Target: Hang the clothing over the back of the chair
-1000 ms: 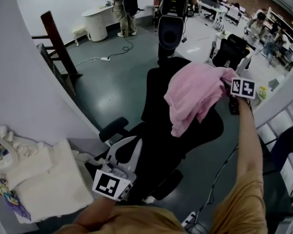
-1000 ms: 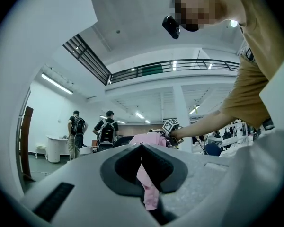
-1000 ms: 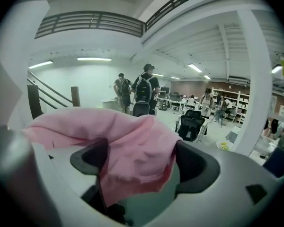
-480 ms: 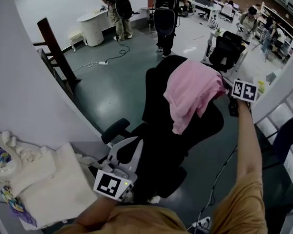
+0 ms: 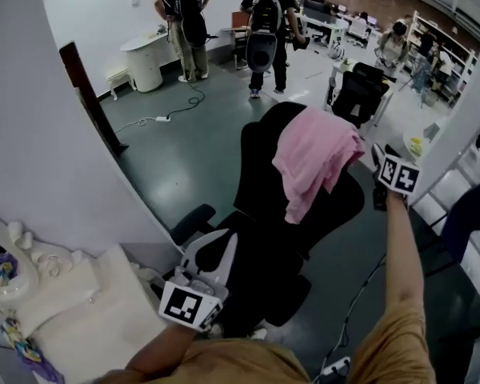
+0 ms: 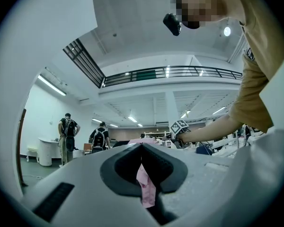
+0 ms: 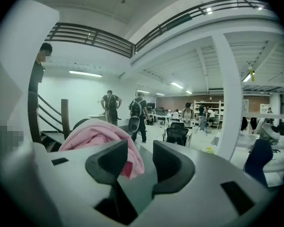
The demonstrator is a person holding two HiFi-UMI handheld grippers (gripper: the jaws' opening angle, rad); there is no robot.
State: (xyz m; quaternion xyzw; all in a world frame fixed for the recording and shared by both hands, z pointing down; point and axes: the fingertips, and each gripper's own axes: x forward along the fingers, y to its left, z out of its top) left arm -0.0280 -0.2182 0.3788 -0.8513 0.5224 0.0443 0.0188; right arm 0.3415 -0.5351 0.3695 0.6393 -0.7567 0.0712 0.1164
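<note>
Right gripper view: clothing [image 7: 92, 131] beyond just-closing fingers [image 7: 111, 162] (empty).

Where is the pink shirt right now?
In the head view, the pink shirt hangs over the top of the black chair back, a little right of the middle. The right tool is just beside it, open and not holding it.

The pink clothing [image 5: 316, 154] is draped over the top of the black office chair [image 5: 256, 166], right across the backrest. It's bunched and rumpled up top, and a longer tail is hung down the side facing the seat, tapering to a point. From the right gripper view it's seen as a soft humped pile [image 7: 92, 134].
</note>
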